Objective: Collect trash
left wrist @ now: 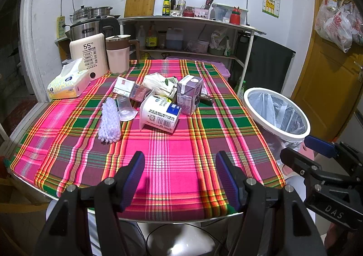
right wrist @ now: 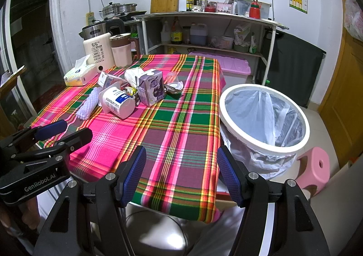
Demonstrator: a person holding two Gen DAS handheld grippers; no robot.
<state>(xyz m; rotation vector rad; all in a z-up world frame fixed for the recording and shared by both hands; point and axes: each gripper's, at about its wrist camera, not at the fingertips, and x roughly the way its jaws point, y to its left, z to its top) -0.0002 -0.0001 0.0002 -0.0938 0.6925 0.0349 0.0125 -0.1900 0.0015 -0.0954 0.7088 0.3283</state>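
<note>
Trash heap [left wrist: 163,101] at table centre, 12 o'clock from left gripper [left wrist: 180,176]: 1 yogurt tub [left wrist: 160,115], 1 purple carton [left wrist: 189,94], wrappers. Lined bin [right wrist: 264,117] at 2 o'clock, seemingly empty. Left gripper, right gripper [right wrist: 181,172]: spread wide, holding nothing. Collection apparently unstarted.

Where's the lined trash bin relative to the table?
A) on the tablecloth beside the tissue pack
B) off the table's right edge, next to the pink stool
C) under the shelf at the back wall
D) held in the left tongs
B: the white-rimmed trash bin with its plastic liner stands off the right edge of the plaid-covered table, with the pink stool right beside it; both tongs are open and hold nothing.
</note>
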